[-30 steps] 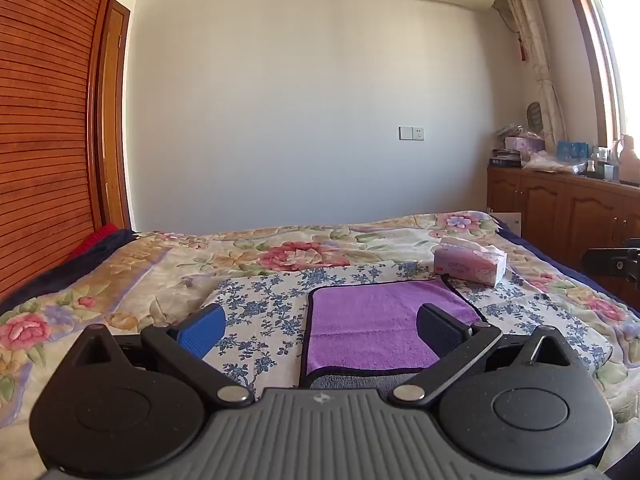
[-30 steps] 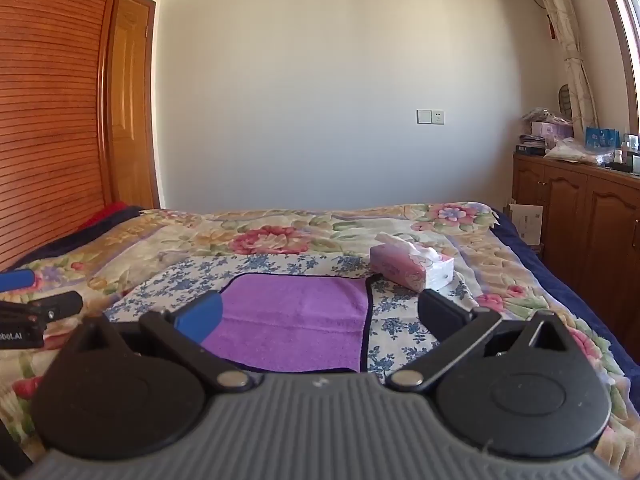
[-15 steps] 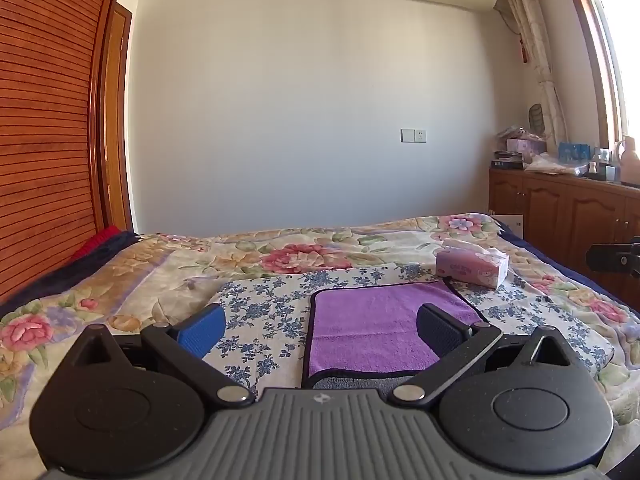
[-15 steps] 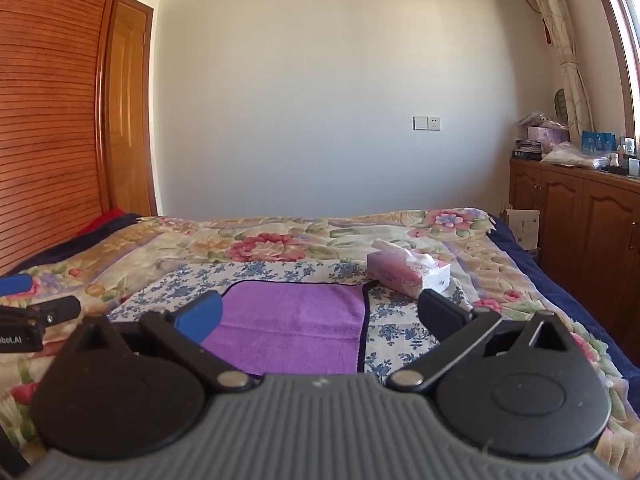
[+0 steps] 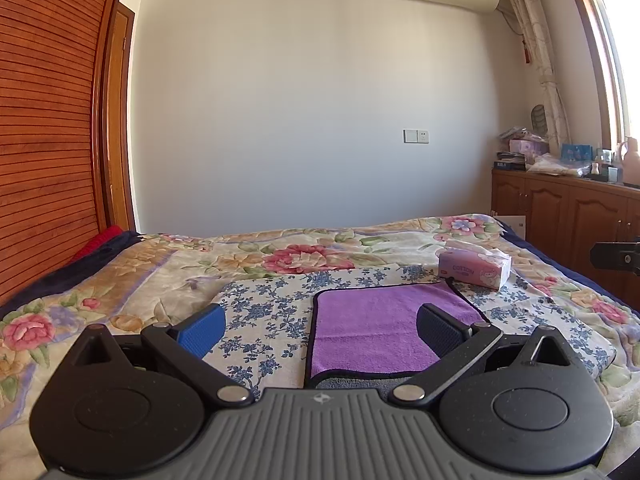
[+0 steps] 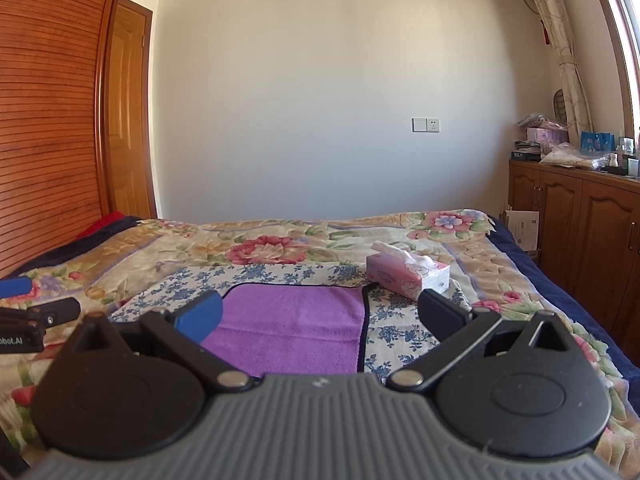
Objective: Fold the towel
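Note:
A purple towel point(image 5: 372, 326) with a dark border lies flat on a blue-flowered cloth point(image 5: 264, 304) on the bed; its grey underside shows at the near edge. It also shows in the right wrist view point(image 6: 296, 324). My left gripper point(image 5: 320, 330) is open and empty, held above the towel's near left part. My right gripper point(image 6: 320, 314) is open and empty, above the towel's near right part. The left gripper's fingers point(image 6: 36, 308) show at the left edge of the right wrist view.
A pink tissue box point(image 5: 474, 268) stands on the bed just beyond the towel's far right corner, also in the right wrist view point(image 6: 406, 272). A wooden wardrobe point(image 5: 48, 140) stands left. Wooden cabinets point(image 6: 580, 232) with clutter stand right.
Both grippers have tilted down and drawn back slightly, so the bed and towel sit lower in view. Both stay open and empty. The towel has not moved.

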Motion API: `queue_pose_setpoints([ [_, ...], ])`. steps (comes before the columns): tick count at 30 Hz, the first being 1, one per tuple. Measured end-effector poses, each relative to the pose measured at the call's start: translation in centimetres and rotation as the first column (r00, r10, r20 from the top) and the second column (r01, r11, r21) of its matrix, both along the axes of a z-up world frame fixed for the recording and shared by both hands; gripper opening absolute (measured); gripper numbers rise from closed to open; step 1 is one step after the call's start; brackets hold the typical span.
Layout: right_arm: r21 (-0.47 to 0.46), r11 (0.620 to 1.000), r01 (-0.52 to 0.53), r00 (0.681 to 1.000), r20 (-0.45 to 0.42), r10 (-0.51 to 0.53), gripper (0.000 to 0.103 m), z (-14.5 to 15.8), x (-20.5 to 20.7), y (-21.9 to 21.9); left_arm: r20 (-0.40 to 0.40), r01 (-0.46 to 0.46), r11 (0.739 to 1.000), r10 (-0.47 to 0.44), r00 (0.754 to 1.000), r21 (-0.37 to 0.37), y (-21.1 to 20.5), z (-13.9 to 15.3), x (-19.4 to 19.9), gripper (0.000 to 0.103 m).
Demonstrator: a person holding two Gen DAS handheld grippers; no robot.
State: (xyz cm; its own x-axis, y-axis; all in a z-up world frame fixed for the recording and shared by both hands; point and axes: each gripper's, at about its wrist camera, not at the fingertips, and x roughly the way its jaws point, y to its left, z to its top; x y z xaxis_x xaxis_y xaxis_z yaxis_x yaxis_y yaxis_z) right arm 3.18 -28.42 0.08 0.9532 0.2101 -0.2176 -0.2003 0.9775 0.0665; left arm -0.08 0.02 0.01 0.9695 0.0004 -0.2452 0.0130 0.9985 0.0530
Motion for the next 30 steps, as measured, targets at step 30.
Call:
queue_pose_setpoints([
  [30, -0.003, 1.0, 0.001, 1.0, -0.002, -0.001, 0.103, -0.05, -0.01, 0.24, -0.001, 0.0, 1.0, 0.0, 1.0, 0.0, 0.84, 0.56, 0.15, 0.103],
])
